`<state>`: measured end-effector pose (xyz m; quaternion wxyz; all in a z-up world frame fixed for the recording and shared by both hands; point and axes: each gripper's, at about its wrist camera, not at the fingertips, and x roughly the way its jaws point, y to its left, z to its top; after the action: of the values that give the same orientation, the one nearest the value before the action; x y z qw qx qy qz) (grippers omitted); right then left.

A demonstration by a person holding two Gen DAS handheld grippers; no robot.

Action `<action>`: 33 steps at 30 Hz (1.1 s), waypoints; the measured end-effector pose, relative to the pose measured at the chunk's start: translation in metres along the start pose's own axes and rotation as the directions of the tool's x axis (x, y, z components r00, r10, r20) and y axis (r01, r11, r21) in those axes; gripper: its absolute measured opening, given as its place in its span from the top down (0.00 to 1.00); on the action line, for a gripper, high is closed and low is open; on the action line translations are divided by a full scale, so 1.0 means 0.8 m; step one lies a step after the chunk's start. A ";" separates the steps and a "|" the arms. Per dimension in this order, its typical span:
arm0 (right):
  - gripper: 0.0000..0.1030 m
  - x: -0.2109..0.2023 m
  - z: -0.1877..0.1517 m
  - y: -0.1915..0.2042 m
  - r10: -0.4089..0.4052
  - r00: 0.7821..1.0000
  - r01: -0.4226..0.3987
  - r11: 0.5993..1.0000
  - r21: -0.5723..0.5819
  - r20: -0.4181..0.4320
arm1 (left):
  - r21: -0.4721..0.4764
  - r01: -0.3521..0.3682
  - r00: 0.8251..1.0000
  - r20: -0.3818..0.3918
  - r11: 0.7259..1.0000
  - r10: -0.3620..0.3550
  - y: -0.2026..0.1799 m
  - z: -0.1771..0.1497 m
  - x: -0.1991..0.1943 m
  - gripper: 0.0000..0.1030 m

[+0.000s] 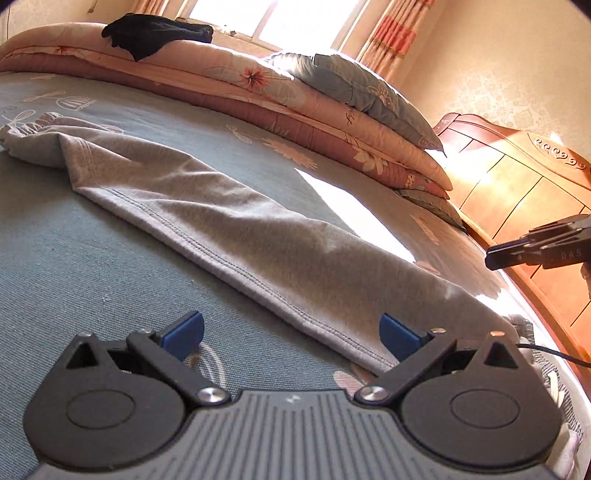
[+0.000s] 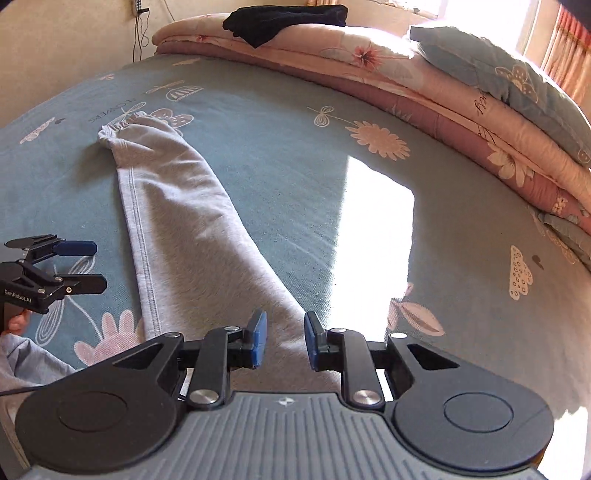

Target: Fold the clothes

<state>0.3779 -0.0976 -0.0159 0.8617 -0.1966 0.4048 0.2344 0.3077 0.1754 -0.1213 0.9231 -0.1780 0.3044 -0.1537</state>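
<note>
Sunlit bedroom, and a blue flower-print bedsheet (image 2: 258, 122) filled both views, a bright patch of sun (image 2: 376, 229) falling on it. Grey trousers (image 2: 192, 229) lay flat on that sheet, folded into one long narrow strip. Their long axis ran from the cuffed ankle end (image 2: 122, 129) far up the bed down to the near edge, where the fabric widened under the cameras. Left gripper (image 1: 291, 332) hovered low at the strip's stitched edge, its blue pads spread wide apart and holding nothing. Right gripper (image 2: 284, 339) hung above the wide near end, pads a narrow gap apart, cloth showing below but not pinched. Behind, folded quilts (image 2: 424, 85) were stacked with a black garment (image 2: 280, 18) on top. Wooden headboard (image 1: 517, 184) on the side.
</note>
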 end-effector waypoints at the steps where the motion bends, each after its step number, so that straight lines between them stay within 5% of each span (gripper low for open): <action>1: 0.75 0.009 -0.003 0.003 -0.005 1.000 0.005 1.000 -0.027 0.002 | 0.006 0.002 1.000 0.000 1.000 -0.002 0.001 -0.002 0.002 0.02; 11: 0.75 0.071 -0.006 -0.053 0.068 0.997 -0.075 0.977 0.200 0.042 | 0.052 -0.003 1.000 0.007 0.999 0.002 -0.004 -0.007 0.001 0.01; 15: 0.75 0.084 -0.015 -0.069 0.114 0.993 -0.108 0.952 0.286 -0.005 | 0.057 -0.011 1.000 0.007 0.998 0.011 -0.008 -0.005 -0.001 0.01; 18: 0.75 0.078 -0.031 -0.047 0.176 0.984 -0.165 0.954 0.249 -0.023 | 0.060 0.009 1.000 0.004 0.998 -0.009 -0.015 0.003 -0.004 0.01; 25: 0.72 0.074 -0.068 0.004 0.253 0.964 -0.233 0.954 0.189 -0.086 | -0.035 0.183 0.983 0.005 0.982 -0.183 -0.028 0.037 0.018 0.01; 33: 0.68 0.035 -0.073 0.040 0.233 0.971 -0.232 0.972 0.033 -0.056 | 0.057 0.165 0.978 -0.139 0.985 -0.156 -0.047 0.011 0.069 0.01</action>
<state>0.3401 -0.0958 -0.0775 0.8184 -0.1433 0.4535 0.3224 0.3488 0.1228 -0.1266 0.8906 -0.1598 0.3449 -0.2496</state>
